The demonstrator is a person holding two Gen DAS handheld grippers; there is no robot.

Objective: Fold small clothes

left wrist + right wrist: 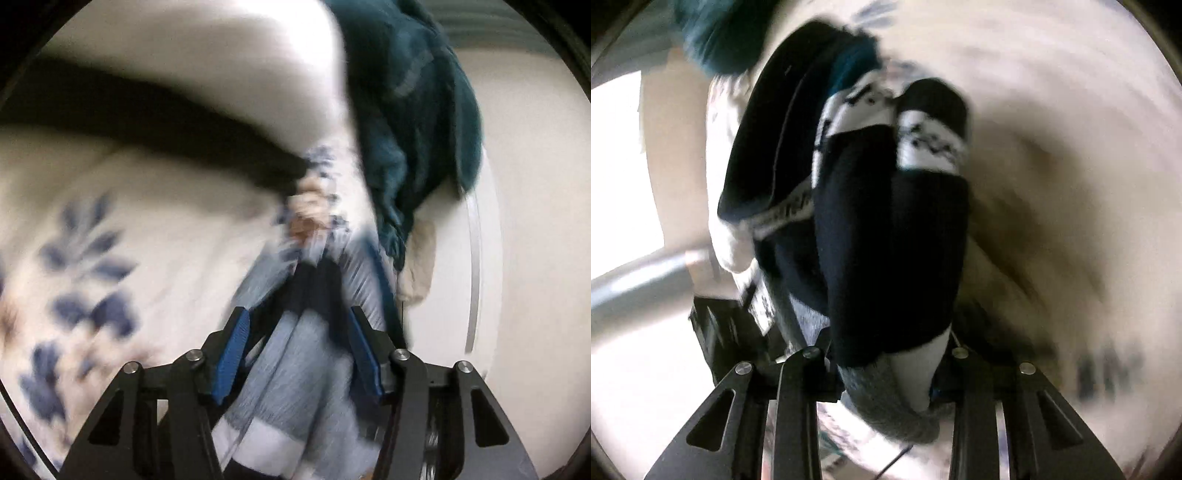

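Both views are blurred. In the left wrist view the left gripper [297, 314] has its blue pads [232, 354] partly open, with a light blue and white striped cloth [295, 387] running up between them. The cloth has a dark band near the fingertips. The pads stand a little off the fabric on each side, so whether they pinch it cannot be told. Beyond the cloth lies a white sheet with blue leaf print [85, 258]. A teal garment [413, 129] is heaped toward the far right, over the edge of the white tabletop [535, 221], with a cream cloth [417, 266] below it.

In the right wrist view the right gripper [886, 354] carries a dark navy sock [886, 240] with a white patterned band [927, 147] and a grey, white-tipped end [901, 398]. The sock hangs forward from between the fingers, which are narrowly set and mostly hidden by the fabric; they appear closed on it. A second dark piece with a white band [768, 166] lies to its left. The surface beneath is pale and streaked.
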